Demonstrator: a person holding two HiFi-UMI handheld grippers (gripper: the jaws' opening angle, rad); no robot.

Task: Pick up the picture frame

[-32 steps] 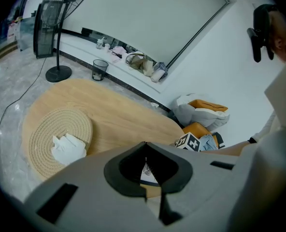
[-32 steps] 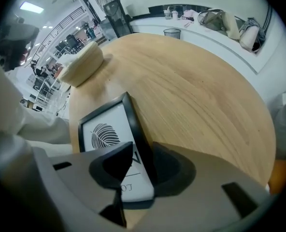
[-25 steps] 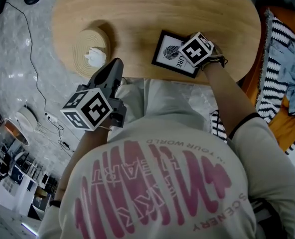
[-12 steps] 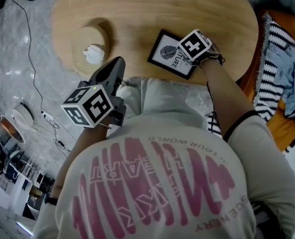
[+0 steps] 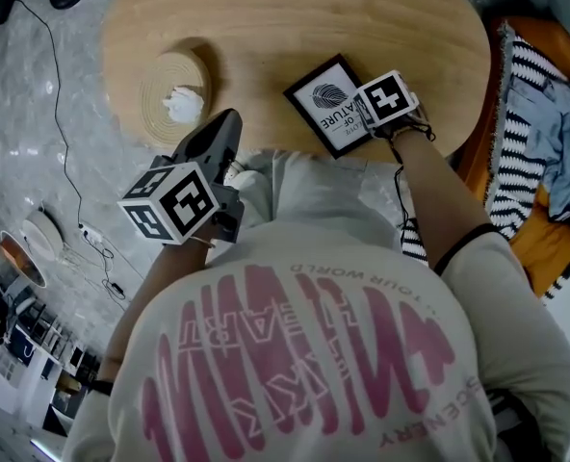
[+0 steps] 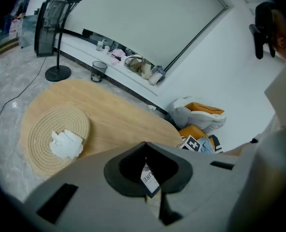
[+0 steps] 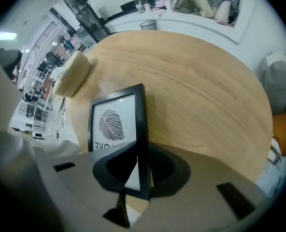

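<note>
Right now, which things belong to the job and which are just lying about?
In the job: picture frame; right claw, whose jaws have just been closing on its edge.
Lying about: woven mat, crumpled tissue, striped cloth, left claw.

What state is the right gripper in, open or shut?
Shut on the picture frame. The right gripper has just been closing its jaws, and the frame's black edge sits pinched between them.
</note>
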